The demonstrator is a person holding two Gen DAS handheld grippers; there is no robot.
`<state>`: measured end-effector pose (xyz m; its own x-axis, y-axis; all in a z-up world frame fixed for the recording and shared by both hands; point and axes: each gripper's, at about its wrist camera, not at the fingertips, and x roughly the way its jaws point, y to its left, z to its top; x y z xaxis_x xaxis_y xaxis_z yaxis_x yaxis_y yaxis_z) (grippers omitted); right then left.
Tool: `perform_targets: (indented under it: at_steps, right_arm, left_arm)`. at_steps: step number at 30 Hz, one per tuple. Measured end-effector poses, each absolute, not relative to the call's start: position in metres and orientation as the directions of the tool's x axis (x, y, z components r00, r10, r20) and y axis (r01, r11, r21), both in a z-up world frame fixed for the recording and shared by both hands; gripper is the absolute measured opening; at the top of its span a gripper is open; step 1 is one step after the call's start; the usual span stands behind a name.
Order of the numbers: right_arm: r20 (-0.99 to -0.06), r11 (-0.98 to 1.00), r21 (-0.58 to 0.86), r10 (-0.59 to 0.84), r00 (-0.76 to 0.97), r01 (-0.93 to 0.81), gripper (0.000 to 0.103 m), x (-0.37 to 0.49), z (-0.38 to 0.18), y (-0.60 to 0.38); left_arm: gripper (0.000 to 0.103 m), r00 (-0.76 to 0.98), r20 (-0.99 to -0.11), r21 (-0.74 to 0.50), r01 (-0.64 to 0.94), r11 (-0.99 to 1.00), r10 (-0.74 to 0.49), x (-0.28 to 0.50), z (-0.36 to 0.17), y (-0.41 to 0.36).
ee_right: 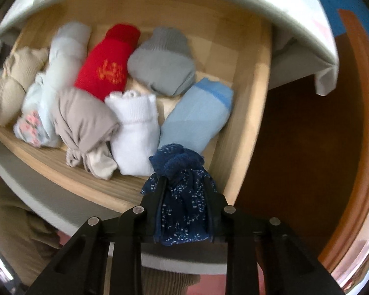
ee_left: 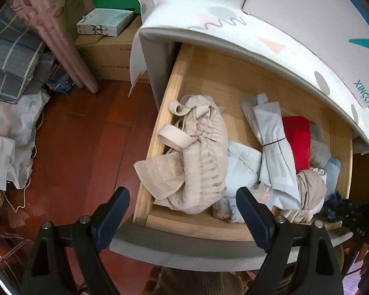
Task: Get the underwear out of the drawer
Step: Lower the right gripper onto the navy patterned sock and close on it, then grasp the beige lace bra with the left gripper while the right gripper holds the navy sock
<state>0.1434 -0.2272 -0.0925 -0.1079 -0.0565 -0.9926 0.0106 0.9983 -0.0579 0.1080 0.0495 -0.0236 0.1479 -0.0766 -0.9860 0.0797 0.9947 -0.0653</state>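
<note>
The left gripper is held with its jaws spread wide and nothing between them, poised over the front edge of the open wooden drawer. To its left, red-brown floor and a cardboard box are seen. Just inside the drawer's left side a beige lace garment is heaped, with a pale blue folded piece beside it, then a grey-blue roll tied with a black band, and a red roll further right. At the far right edge of the left wrist view a dark blue item is only partly visible.

The right gripper is clenched on a navy patterned underwear bundle, which is pinched between both fingers at the drawer's front right corner, its top bunched above the fingertips. Behind it, from left to right, a taupe garment, a white sock roll and a light blue roll are laid on the drawer floor; a grey roll is set at the back
</note>
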Motion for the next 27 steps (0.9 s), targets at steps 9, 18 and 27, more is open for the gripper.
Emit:
perform_targets:
  at_steps: [9, 18, 27]
  right_arm:
    - [-0.992, 0.994, 0.022, 0.035, -0.125, 0.105, 0.024, 0.148, -0.103, -0.23]
    - [-0.985, 0.996, -0.025, -0.009, -0.173, 0.091, 0.036, 0.145, -0.142, -0.212]
    - [-0.988, 0.989, -0.023, 0.0, -0.154, 0.143, 0.037, 0.138, -0.175, -0.217]
  left_arm:
    - [0.091, 0.144, -0.986, -0.072, 0.078, 0.994, -0.083, 0.113, -0.021, 0.056]
    - [0.091, 0.112, -0.99, -0.073, 0.099, 0.992, -0.084, 0.121, -0.028, 0.05]
    - [0.091, 0.11, -0.994, 0.014, 0.133, 0.991, -0.001, 0.133, -0.046, 0.028]
